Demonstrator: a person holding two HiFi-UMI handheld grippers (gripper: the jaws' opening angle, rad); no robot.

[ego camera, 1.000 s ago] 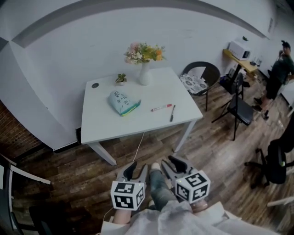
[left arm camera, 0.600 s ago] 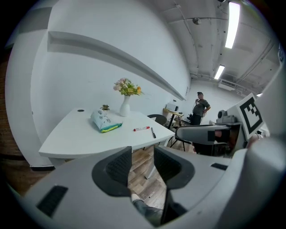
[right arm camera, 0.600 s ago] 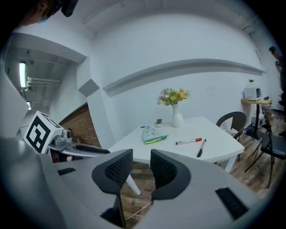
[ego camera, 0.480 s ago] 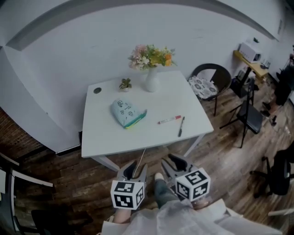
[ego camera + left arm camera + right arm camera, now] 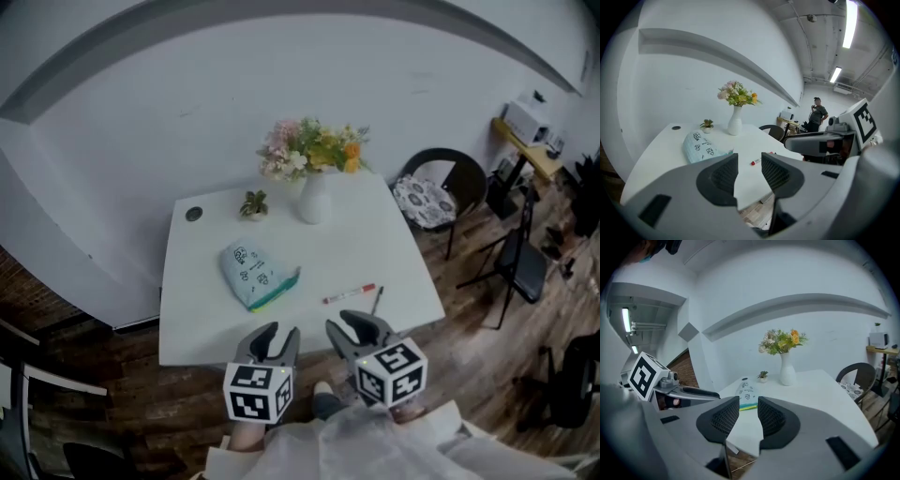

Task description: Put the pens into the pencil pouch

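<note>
The thin white red-capped pen (image 5: 349,293) lay sideways just above my right gripper (image 5: 361,328), farther from my left gripper (image 5: 277,336); both had jaws spread, empty

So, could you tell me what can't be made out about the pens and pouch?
Pencil pouch: open or zipped, too small in head view; partly behind the jaws in right gripper view.
Dark pen: tiny in head view; apparently hidden behind a jaw in left gripper view.

A white table (image 5: 384,246) bore six things.
A vase (image 5: 314,202) stood near the far edge; left of it were a potted plant (image 5: 251,204) and a dark disc (image 5: 193,214); nearer than it lay a pouch (image 5: 253,275), a marker (image 5: 349,293) and a black pen (image 5: 377,300).
</note>
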